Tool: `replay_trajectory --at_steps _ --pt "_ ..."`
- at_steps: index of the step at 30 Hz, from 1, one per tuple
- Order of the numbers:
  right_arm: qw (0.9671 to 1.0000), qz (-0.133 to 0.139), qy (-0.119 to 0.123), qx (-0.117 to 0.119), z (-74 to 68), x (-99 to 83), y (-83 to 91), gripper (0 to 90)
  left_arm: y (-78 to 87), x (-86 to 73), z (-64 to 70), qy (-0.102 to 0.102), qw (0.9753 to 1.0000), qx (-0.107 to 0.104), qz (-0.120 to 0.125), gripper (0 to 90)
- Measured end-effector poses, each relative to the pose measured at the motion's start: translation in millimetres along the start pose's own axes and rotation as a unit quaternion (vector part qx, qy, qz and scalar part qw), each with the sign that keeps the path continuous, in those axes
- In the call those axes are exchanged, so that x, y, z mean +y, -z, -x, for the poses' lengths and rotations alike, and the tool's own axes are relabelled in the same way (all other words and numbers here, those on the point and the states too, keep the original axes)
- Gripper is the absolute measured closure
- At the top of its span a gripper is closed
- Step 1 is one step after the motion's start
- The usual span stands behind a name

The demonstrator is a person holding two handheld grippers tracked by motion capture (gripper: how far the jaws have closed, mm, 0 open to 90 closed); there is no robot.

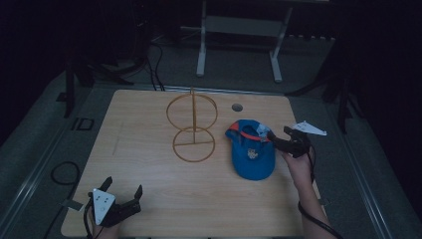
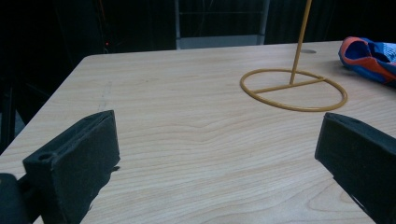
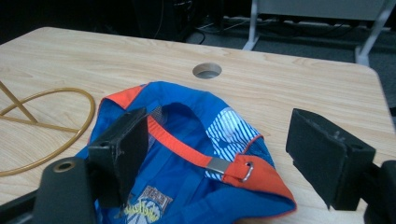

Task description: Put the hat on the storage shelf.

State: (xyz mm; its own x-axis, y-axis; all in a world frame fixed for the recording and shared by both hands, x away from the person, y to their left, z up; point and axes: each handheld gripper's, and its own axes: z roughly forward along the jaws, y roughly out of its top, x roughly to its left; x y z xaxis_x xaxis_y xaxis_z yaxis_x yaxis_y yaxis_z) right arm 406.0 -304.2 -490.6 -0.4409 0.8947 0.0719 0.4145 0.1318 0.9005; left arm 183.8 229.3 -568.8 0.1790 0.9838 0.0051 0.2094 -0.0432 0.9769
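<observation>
A dim room, seen from above: a pale wood counter (image 1: 149,189) carries two things. Near its centre stands one yellow wire stand (image 1: 192,128) – a flat ring base with a crossbar, an upright rod, and a second ring held upright at the top. Nothing hangs on it. At about three o'clock from the stand, just beside its base but apart from it, lies one blue cap (image 1: 252,149) with orange trim, upside down, its hollow facing up and holding nothing. An orange strap with a metal buckle crosses the opening, and a printed label shows inside.

There are two tools. The left tool (image 1: 123,189) sits at the counter's seven o'clock corner, held in a hand; its jaws are spread wide, with bare wood between them, gripping nothing. The right tool (image 1: 278,137) is at the cap's three o'clock edge, held in a hand (image 1: 299,168) – its jaws are also wide apart. In the right gripper view, one jaw is over the cap's hollow and the other is over bare wood beside the cap's rim.

One round hole (image 1: 237,107) is cut in the counter at the cap's twelve o'clock.
</observation>
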Motion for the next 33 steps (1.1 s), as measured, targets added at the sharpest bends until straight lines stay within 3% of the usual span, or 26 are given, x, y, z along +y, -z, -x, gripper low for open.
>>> replay_trajectory --at_steps 5,9,14,20,31,33 --pt "0.9999 -0.013 -0.001 -0.007 2.9 2.7 -11.6 21.7 -0.1 0.0 -0.3 0.002 1.0000 0.000 -0.001 0.1" --pt "0.9992 -0.031 0.015 -0.022 4.3 3.9 -26.6 23.2 -0.4 -0.5 0.6 -0.001 1.0000 -0.001 -0.001 0.1" --pt "0.9958 -0.068 0.044 -0.043 4.9 0.7 -47.7 27.8 0.1 -0.5 0.2 -0.001 1.0000 -0.002 0.000 0.1" --pt "0.9928 -0.098 0.049 -0.049 8.7 1.7 -67.5 29.3 -0.1 -1.3 -0.5 0.000 1.0000 -0.003 -0.002 0.1" --pt "0.9884 -0.136 0.027 -0.063 18.3 -8.3 -93.7 30.9 1.0 -1.9 -3.2 0.011 0.9999 -0.002 0.003 0.1" --pt "0.9885 -0.140 0.019 -0.055 20.0 -9.7 -97.7 31.4 1.1 -1.9 -3.2 0.011 0.9999 -0.003 0.002 0.1"
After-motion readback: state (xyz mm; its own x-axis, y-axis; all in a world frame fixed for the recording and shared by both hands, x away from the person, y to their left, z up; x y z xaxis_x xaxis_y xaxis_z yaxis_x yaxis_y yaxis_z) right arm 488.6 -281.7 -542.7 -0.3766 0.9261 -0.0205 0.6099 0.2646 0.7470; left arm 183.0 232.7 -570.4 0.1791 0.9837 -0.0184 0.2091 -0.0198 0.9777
